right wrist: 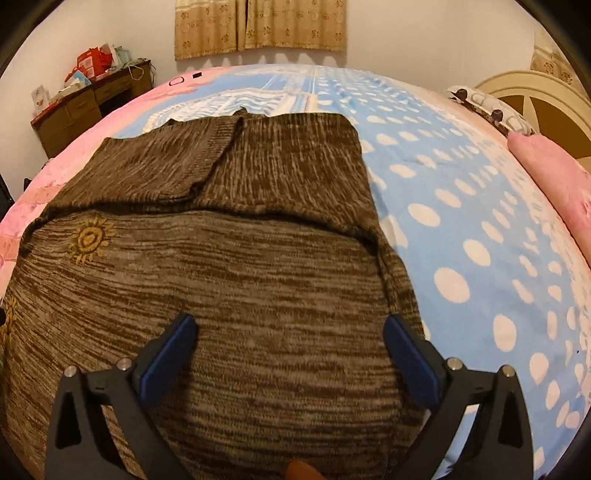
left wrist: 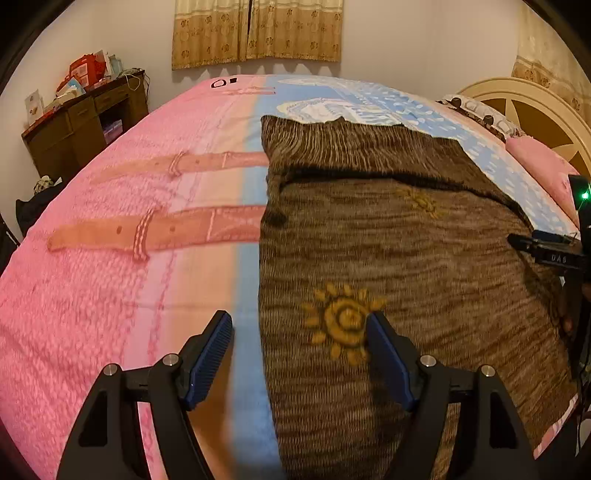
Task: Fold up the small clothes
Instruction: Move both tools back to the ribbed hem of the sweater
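Left gripper (left wrist: 299,332): fingers spread wide apart, holding nothing, blue ribbed pads (left wrist: 207,365) facing inward. Left finger above the blue stripe of the bedspread (left wrist: 110,295), right finger above the brown knit garment (left wrist: 424,258), straddling the garment's left edge.

Right gripper (right wrist: 290,336): fingers likewise spread wide, holding nothing, both above the garment (right wrist: 258,295) near its right edge. In the left wrist view, seen at 3 o'clock as a black body (left wrist: 554,254) bearing small white characters, partly legible, possibly "DAS"; green indicator lit above it.

Garment: flat on the bed, brown-and-tan streaked knit, yellow sun motifs (left wrist: 341,323) at centre of the left view and at 10 o'clock (right wrist: 90,240) in the right view. Upper portion folded, a dark fold line running across; far edge toward 12 o'clock.

Bedspread: pink knit print with belt-strap graphics at 9 o'clock in the left view; blue with white dots (right wrist: 480,240) at 3 o'clock in the right view. Black marks near the far edge, not readable.

Beyond: pink pillow (right wrist: 554,177) and cream headboard (left wrist: 535,110) at 2 o'clock; brown counter (left wrist: 85,125) with red packages at 10 o'clock, print illegible; tan patterned curtain (left wrist: 258,33) at 12 o'clock.
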Tool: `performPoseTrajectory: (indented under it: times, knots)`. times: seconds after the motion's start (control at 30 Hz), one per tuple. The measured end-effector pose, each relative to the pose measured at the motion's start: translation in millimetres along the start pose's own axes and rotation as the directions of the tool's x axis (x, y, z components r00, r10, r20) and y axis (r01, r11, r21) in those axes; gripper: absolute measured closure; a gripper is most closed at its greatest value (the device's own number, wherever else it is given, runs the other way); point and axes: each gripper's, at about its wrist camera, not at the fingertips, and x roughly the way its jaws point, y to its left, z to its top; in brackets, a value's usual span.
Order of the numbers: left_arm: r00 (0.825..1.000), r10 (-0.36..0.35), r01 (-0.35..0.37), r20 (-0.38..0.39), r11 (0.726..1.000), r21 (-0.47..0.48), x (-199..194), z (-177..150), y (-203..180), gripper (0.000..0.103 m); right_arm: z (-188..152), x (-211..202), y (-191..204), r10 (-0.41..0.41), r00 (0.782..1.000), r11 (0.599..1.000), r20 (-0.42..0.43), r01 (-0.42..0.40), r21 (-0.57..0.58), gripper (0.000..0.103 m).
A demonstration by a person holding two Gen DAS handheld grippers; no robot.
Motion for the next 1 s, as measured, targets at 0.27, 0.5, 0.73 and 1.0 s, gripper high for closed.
performPoseTrajectory:
  times: [0.27,0.5,0.73,1.0]
  knots:
    - [1.000,0.013,-0.013,-0.002,1.000,-0.002,-12.8,-20.3,4.9,0.027,-9.9,-9.5,-3.5,0.008,1.000,1.000,-0.007,-0.008,0.002,0.000]
    - [1.000,0.025,-0.025,0.000,1.000,0.004,-17.7,-28.6,5.7,0.027,-19.9,-22.5,-4.6,0.013,1.000,1.000,-0.008,-0.013,-0.011,0.000]
    - [1.000,-0.002,0.002,-0.012,1.000,0.014,-30.8,-43.9,4.8,0.028,-34.3,-40.6,-13.7,0.027,1.000,1.000,-0.008,-0.027,-0.004,0.000]
    - [0.999,-0.022,0.022,-0.024,0.999,0.025,-49.3,-73.8,-7.8,0.028,-65.7,-63.5,-29.3,0.015,1.000,1.000,-0.021,-0.015,0.005,0.000]
